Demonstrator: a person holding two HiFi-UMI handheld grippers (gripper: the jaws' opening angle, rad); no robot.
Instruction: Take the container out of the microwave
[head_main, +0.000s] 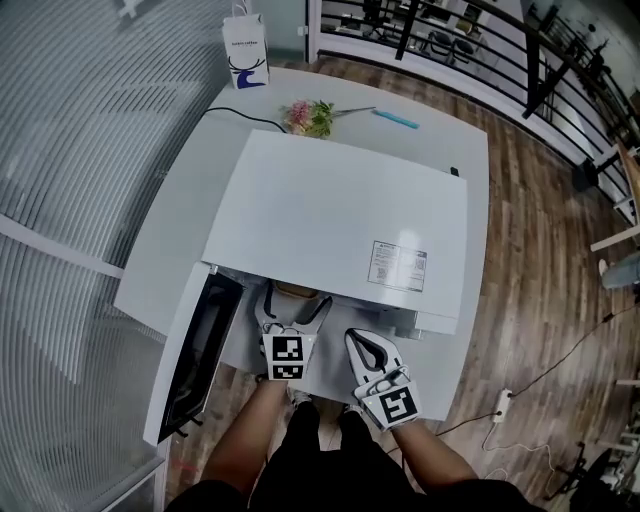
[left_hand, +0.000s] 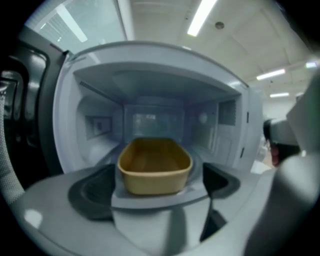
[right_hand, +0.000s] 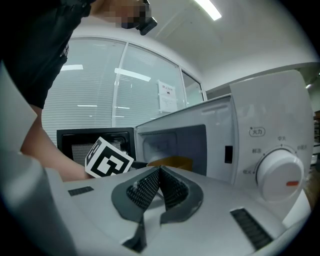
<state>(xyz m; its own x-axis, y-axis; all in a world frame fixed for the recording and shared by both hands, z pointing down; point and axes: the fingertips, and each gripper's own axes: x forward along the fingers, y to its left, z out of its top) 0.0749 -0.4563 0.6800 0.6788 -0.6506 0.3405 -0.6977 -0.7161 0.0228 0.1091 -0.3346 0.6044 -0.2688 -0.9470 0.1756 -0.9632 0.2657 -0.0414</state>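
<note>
1. My left gripper (head_main: 293, 304) has its jaws spread wide, the pads pressing on nothing, and it points into the open microwave (head_main: 340, 215)
2. The container (left_hand: 155, 169), tan and empty, sits on the cavity floor just ahead of that gripper, lined up with the gap between its jaws
3. My right gripper (right_hand: 160, 171) is closed tip to tip on nothing; it is just right of the left one, outside the cavity, with the dial (right_hand: 280, 172) ahead to its right
4. The door (head_main: 195, 355) stands open on the left gripper's left
</note>
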